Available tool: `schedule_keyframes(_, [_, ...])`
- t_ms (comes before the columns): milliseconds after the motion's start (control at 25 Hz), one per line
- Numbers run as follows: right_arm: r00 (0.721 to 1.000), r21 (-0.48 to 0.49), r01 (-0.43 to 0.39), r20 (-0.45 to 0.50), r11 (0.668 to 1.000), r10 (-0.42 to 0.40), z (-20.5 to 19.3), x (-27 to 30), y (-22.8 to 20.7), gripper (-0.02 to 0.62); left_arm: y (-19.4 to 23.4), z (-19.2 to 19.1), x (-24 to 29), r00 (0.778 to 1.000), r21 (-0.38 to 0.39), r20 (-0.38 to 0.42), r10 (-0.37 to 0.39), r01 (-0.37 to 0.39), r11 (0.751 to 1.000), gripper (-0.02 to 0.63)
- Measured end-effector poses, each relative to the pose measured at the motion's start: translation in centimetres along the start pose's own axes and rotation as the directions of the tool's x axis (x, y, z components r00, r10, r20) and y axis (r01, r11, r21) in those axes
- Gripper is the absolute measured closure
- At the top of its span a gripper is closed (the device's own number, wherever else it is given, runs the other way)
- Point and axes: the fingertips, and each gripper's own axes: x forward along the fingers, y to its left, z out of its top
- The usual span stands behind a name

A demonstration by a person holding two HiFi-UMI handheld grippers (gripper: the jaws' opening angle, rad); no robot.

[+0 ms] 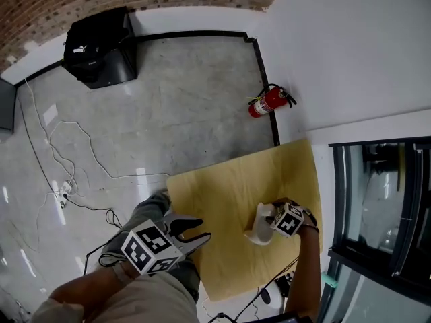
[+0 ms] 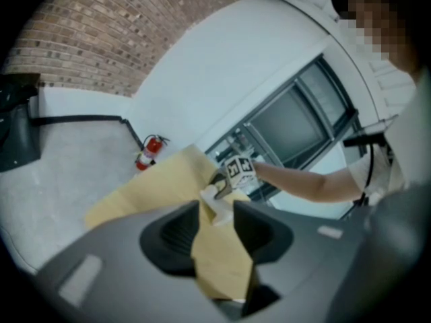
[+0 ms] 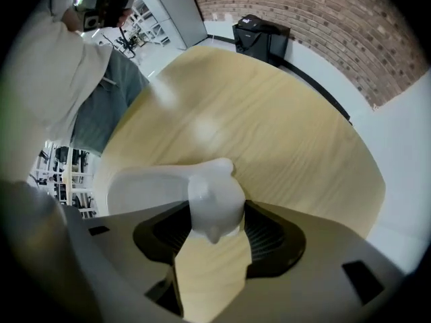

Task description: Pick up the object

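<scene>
**A:** Head view?

**B:** Seeing left gripper (image 1: 202,229) with jaws apart and nothing between. Pale yellow wooden tabletop (image 1: 229,187) just ahead-right of it. Right gripper (image 1: 269,221) pointed steeply down, directly over smooth, round-headed white object (image 1: 258,233). Well ahead of both, red fire extinguisher (image 1: 267,102) at the white wall. Far ahead-left of left gripper, black boxy case (image 1: 101,46) on grey concrete floor (image 1: 182,99).

**A:** Left gripper view?

**B:** Confirms left gripper (image 2: 215,210) partly open and empty. Only tabletop (image 2: 155,184) showing through the gap. White object (image 2: 215,199) straight ahead, well apart from these jaws, with right gripper (image 2: 223,182) on top of it. Fire extinguisher (image 2: 147,155) ahead-left.

**A:** Right gripper view?

**B:** Right gripper (image 3: 217,210) spread wide, straddling the rounded head of white object (image 3: 214,197). Pads just beside each flank, no squeeze visible, so reading it as unclamped. Rest of the body stretching left of the jaws, lying on tabletop (image 3: 283,126). Black case (image 3: 259,36) far ahead, past the tabletop's edge, by the brick wall (image 3: 323,25).

**A:** Lifted?

**B:** No. Sitting on tabletop, between right gripper's jaws.
</scene>
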Motion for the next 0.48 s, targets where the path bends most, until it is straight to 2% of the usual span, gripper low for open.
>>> schedule_keyframes(200, [0.999, -0.045, 0.016, 0.035, 0.999, -0.014, 1.9, -0.6, 0.7, 0.373, -0.7, -0.5, -0.2, 1.000, 0.011, -0.018, -0.018, 0.018, 1.000, 0.460])
schedule_keyframes(280, [0.999, -0.044, -0.002, 0.046, 0.999, 0.004, 2.6, -0.5, 1.0, 0.373, -0.7, -0.5, -0.3, 1.000, 0.017, -0.024, -0.020, 0.020, 1.000, 0.460])
schedule_keyframes(480, [0.999, -0.088, -0.035, 0.006, 0.995, 0.036, 3.5, 0.1, 1.6, 0.373, -1.0, -1.0, -1.0, 0.999, 0.022, -0.030, -0.022, 0.023, 0.999, 0.460])
